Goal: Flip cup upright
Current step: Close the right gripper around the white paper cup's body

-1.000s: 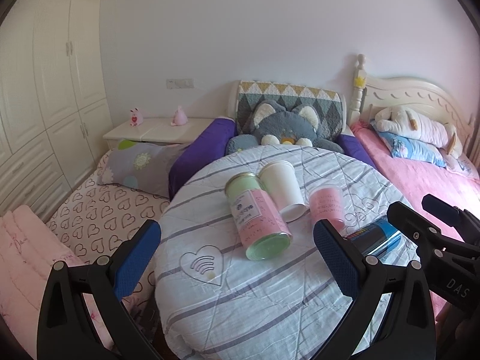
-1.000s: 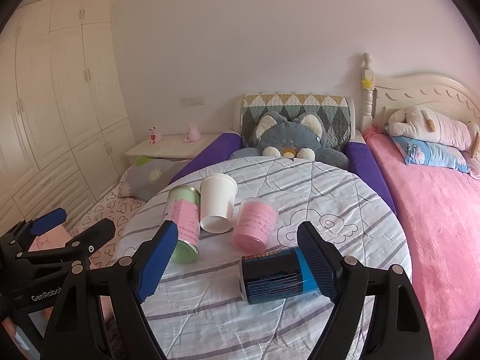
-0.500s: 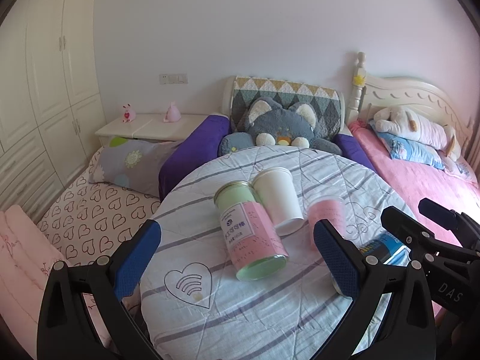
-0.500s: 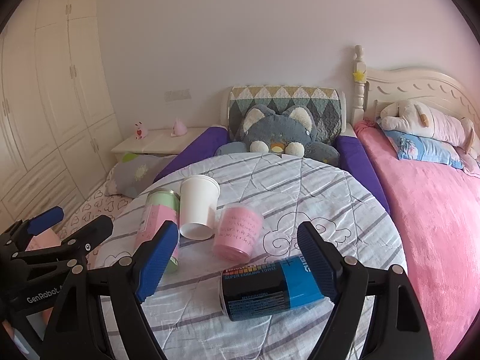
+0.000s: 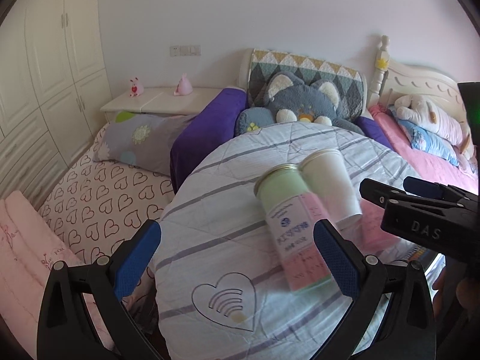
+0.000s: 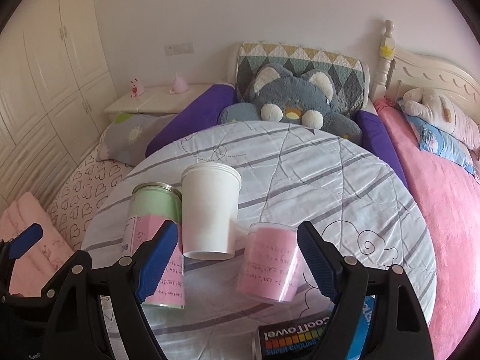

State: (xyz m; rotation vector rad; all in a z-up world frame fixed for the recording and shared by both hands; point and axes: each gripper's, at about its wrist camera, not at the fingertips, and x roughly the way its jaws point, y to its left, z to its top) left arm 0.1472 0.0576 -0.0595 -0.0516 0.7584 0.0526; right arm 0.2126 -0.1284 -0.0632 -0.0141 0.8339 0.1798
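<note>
Bedroom, round quilted table (image 6: 345, 180).
White cup (image 6: 210, 210) lies tipped beside green-pink canister (image 6: 156, 240); left gripper (image 5: 237, 258) and right gripper (image 6: 237, 258) gape, grasping nothing.

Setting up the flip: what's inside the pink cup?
Only a pink printed lining shows through the pink cup's clear wall. It lies tipped on the table; its mouth and inside aren't visible.

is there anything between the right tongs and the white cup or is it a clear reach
Nothing visible blocks it. In the right wrist view the white cup sits just ahead of the open right tongs, slightly left of centre. It is crowded, though: the green-and-pink can lies close on its left and the pink cup close on its right.
</note>
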